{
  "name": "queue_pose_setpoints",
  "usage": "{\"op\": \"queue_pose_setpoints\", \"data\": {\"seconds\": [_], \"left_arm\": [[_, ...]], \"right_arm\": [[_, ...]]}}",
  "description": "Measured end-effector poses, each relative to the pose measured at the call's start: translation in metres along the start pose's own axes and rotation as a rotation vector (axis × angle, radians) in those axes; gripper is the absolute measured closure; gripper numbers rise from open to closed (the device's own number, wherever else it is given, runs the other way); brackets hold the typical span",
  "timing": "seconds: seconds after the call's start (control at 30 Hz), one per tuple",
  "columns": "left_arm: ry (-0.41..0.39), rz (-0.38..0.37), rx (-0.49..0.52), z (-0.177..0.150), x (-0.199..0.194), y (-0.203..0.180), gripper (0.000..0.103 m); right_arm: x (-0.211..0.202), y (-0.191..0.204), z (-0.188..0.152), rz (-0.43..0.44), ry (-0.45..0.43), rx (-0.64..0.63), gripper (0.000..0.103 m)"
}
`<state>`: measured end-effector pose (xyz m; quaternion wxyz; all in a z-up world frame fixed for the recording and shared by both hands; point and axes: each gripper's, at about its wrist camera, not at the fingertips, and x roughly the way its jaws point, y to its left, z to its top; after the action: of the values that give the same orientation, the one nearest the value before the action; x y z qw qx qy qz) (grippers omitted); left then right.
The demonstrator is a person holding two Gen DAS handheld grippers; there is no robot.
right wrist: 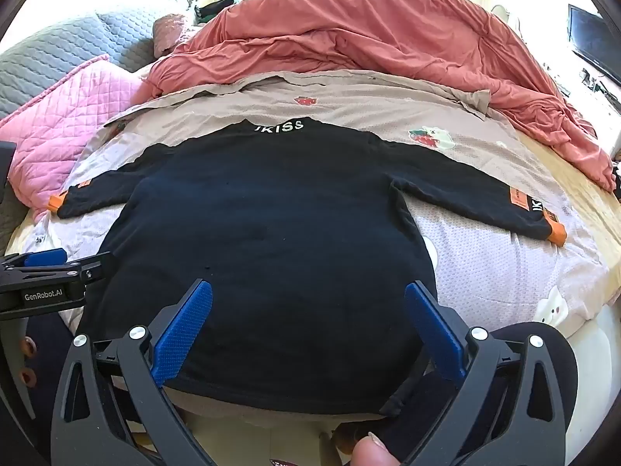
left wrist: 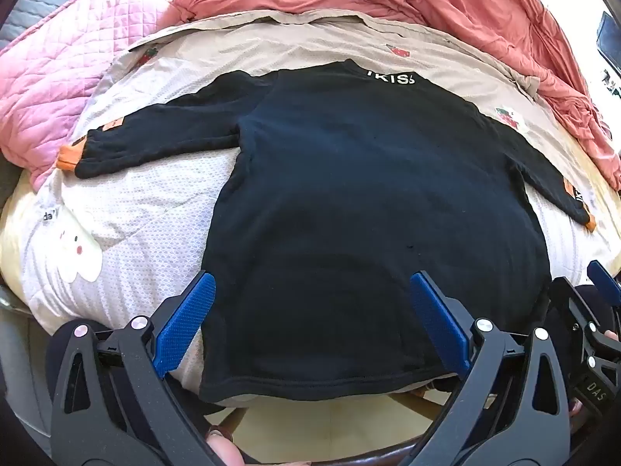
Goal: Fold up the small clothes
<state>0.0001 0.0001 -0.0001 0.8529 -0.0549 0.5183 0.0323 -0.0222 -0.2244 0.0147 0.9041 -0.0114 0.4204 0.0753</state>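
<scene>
Your black long-sleeve top (right wrist: 264, 256) lies flat on the bed, collar pointing away from you and hem at the near edge, body axis running near-to-far, sleeves stretched out left and right with orange cuffs at the ends. Your left gripper (left wrist: 310, 318) and right gripper (right wrist: 308, 322) both hover over the hem, jaws spread wide, holding nothing. Left to right underneath: pink quilt (right wrist: 58, 124), beige printed sheet (right wrist: 504, 264), crumpled coral duvet (right wrist: 368, 39) behind, dark screen (right wrist: 594, 42) at far right
</scene>
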Motion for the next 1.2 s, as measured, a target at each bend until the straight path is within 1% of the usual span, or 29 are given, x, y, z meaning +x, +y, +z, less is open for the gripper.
{"op": "queue_pose_setpoints", "data": {"seconds": [0.03,0.3,0.6,1.2], "left_arm": [[-0.005,0.011,0.003,0.0000,-0.0003,-0.0003,0.009],[-0.011,0.003,0.002,-0.0025,0.0008,0.0017,0.009],[-0.016,0.015,0.015,-0.0011,-0.0019,-0.0040,0.009],[-0.027,0.027,0.017,-0.0006,-0.0037,-0.0031,0.009]], "right_arm": [[-0.0002,0.0000,0.0000,0.000,-0.002,0.001,0.004],[-0.0007,0.0003,0.0003,-0.002,-0.003,-0.001,0.004],[-0.0002,0.0003,0.0002,-0.004,-0.005,-0.003,0.004],[-0.0011,0.0021,0.0027,-0.005,-0.002,-0.002,0.004]]}}
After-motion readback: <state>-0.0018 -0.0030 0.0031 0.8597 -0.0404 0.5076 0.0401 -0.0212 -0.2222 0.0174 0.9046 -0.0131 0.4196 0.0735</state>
